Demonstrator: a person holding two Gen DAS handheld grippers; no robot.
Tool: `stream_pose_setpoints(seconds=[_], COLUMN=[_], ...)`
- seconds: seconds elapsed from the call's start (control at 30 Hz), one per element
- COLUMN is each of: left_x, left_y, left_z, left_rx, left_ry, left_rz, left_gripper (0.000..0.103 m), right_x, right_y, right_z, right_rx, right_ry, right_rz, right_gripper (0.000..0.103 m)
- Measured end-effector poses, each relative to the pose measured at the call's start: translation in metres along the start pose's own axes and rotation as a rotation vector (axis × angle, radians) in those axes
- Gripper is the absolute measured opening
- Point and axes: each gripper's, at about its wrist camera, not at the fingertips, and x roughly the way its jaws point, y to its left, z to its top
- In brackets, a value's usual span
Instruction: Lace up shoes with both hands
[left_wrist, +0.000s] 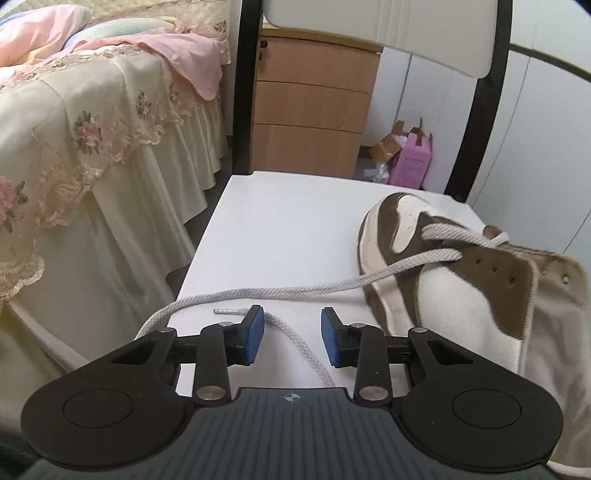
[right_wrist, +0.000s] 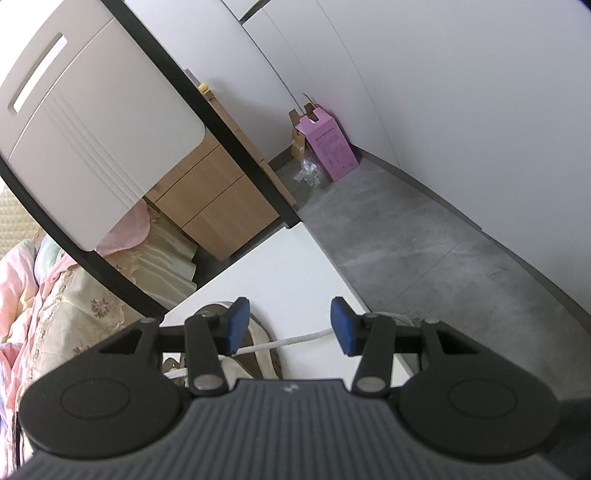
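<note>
A brown and white shoe (left_wrist: 443, 280) lies on the right of a white chair seat (left_wrist: 280, 229), with its toe pointing away. Its grey-white lace (left_wrist: 295, 290) runs left from the eyelets and loops over the seat's left edge. The lace tip (left_wrist: 225, 312) rests on the seat. My left gripper (left_wrist: 292, 338) is open just above the seat, and a stretch of lace lies loose between its blue pads (left_wrist: 255, 336). My right gripper (right_wrist: 289, 326) is open above the shoe (right_wrist: 264, 345). A strand of lace (right_wrist: 291, 339) crosses under its gap without being pinched.
A bed with a floral lace cover (left_wrist: 85, 147) stands close on the left. Behind the chair's black frame (left_wrist: 243, 92) is a wooden drawer cabinet (left_wrist: 314, 103). A pink box (right_wrist: 328, 147) and some wrappers sit on the grey floor (right_wrist: 424, 258) by the white wall.
</note>
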Motion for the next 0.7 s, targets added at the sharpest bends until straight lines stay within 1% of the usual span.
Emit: stream_pose_setpoints(seconds=[0.03, 0.1, 0.17, 0.2, 0.23, 0.27, 0.3, 0.43, 0.5, 0.6, 0.7], left_x=[0.001, 0.001, 0.001, 0.002, 0.002, 0.002, 0.002, -0.001, -0.006, -0.024, -0.05], left_y=[0.0, 0.0, -0.002, -0.003, -0.006, -0.008, -0.01, -0.016, -0.019, -0.024, -0.03], left_z=[-0.001, -0.001, -0.001, -0.002, -0.002, -0.002, -0.003, -0.005, -0.004, -0.002, -0.003], left_rx=[-0.002, 0.001, 0.013, 0.024, 0.037, 0.051, 0.064, 0.091, 0.112, 0.163, 0.209], left_ry=[0.006, 0.009, 0.008, 0.007, 0.007, 0.007, 0.006, -0.001, -0.027, -0.102, -0.202], left_rz=[0.004, 0.013, 0.022, 0.016, 0.009, 0.009, 0.012, 0.015, 0.021, 0.017, -0.039], left_gripper=[0.035, 0.034, 0.03, 0.015, 0.009, 0.009, 0.003, 0.002, 0.002, 0.002, 0.002], right_x=[0.0, 0.0, 0.0, 0.0, 0.0, 0.0, -0.001, -0.005, -0.007, -0.01, -0.009], right_y=[-0.001, -0.003, -0.006, -0.008, -0.008, -0.009, -0.009, -0.006, -0.003, 0.0, 0.005], right_z=[0.001, 0.001, 0.002, 0.002, 0.002, 0.002, 0.003, 0.004, 0.004, 0.004, 0.002], right_rx=[0.004, 0.006, 0.018, 0.026, 0.032, 0.034, 0.035, 0.05, 0.059, 0.09, 0.109], right_ry=[-0.001, -0.005, -0.001, 0.002, 0.004, 0.004, 0.005, 0.017, 0.029, 0.053, 0.081], right_rz=[0.001, -0.001, -0.003, -0.001, 0.0, 0.001, 0.003, 0.028, 0.05, 0.1, 0.152], right_gripper=[0.05, 0.05, 0.05, 0.05, 0.05, 0.05, 0.05, 0.05, 0.05, 0.05, 0.053])
